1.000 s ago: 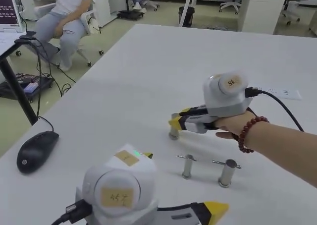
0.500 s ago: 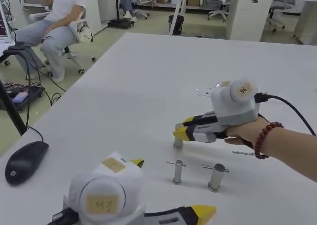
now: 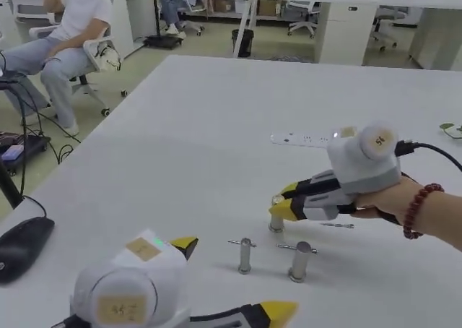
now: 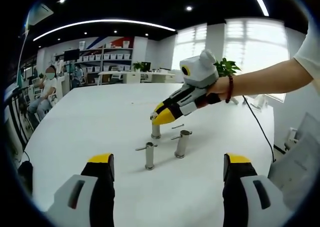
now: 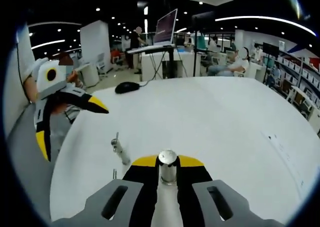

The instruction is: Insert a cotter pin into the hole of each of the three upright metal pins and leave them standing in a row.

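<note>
Three upright metal pins stand on the white table [image 3: 188, 147]. The front left pin [image 3: 245, 256] and the front right pin [image 3: 299, 261] each carry a cotter pin crosswise near the top. My right gripper [image 3: 283, 209] is shut on the back pin [image 3: 276, 221], whose round top [image 5: 167, 171] shows between the yellow tips. A loose cotter pin [image 3: 337, 225] lies flat just right of that pin. My left gripper [image 4: 167, 162] hangs open in front of the row [image 4: 149, 156], holding nothing.
A white power strip [image 3: 303, 139] lies behind the right gripper. A black mouse [image 3: 22, 243] sits near the table's left edge. Beyond that edge a person sits on an office chair [image 3: 90, 50], with desks further back.
The head camera has swung, so the whole picture has shifted. My right gripper stays on the back pin. The left gripper stays open and low.
</note>
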A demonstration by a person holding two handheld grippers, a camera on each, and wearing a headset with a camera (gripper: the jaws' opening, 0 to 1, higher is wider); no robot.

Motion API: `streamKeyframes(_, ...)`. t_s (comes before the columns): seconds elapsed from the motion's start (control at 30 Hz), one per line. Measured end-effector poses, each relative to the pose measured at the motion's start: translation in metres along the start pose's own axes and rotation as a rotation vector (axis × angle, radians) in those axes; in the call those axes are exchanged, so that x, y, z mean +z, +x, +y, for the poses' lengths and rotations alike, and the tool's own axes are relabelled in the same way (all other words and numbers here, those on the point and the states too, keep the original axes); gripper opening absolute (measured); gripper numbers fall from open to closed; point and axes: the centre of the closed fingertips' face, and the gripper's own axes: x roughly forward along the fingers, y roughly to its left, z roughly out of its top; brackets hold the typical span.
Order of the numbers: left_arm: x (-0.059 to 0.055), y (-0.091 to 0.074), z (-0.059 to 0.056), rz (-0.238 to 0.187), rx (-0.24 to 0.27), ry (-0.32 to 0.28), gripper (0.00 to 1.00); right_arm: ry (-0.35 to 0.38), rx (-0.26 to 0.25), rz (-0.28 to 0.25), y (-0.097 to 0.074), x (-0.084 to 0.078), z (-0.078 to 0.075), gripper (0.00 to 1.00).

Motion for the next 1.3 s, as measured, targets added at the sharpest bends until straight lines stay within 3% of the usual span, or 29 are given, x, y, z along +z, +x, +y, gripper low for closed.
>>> streamKeyframes(0.47, -0.001, 0.000, -0.002, -0.004, -0.011, 0.011, 0.88, -0.016, 0.057, 0.016, -0.036, -0.023, 0.013, 0.13)
streamKeyframes(0.8, -0.002, 0.001, -0.002, -0.008, -0.011, 0.010, 0.86, -0.012, 0.070, 0.033, -0.057, -0.042, 0.023, 0.13)
streamKeyframes(1.3, -0.001, 0.001, -0.003, -0.015, -0.010, 0.010, 0.83, 0.004, 0.074, 0.028, -0.078, -0.054, 0.032, 0.13)
